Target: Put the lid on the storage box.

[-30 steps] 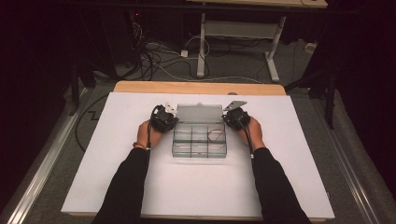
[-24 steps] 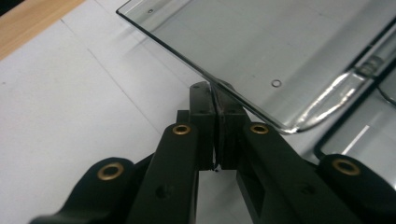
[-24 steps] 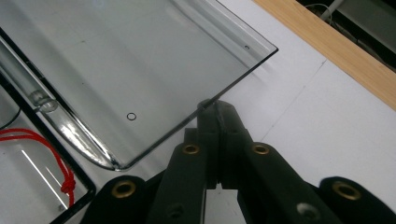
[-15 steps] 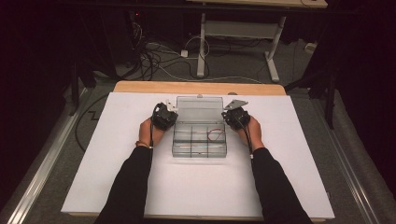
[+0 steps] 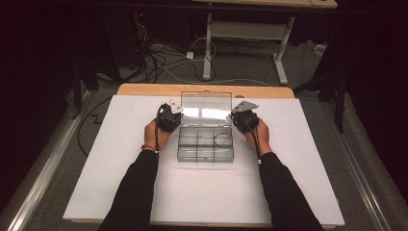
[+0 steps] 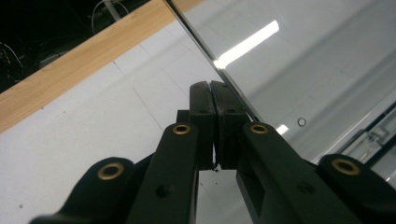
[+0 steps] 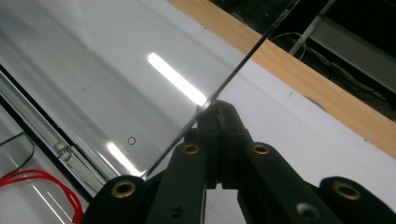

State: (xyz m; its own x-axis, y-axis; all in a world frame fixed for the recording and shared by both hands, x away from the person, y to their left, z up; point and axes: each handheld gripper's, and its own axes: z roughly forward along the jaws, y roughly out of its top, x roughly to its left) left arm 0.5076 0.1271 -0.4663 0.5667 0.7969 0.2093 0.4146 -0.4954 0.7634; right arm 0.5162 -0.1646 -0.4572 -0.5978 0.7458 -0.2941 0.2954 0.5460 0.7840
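Both pairs of jaws are seen clenched, nothing held: the left gripper [image 6: 215,95] is pressed against one side edge of the raised clear lid [image 5: 205,105], the right gripper [image 7: 218,112] against the other. The compartmented box [image 5: 205,146], red wire [image 5: 222,140] inside, is set mid-table [image 5: 298,159].

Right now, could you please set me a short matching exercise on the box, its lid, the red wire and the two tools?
Things:
1. clear lid
2. red wire
3. left tool
4. right tool

States or places:
A. in a compartment of the clear box
B. shut at the lid's right edge
C. raised open
D. shut at the lid's left edge

Pairs: 1-C, 2-A, 3-D, 4-B
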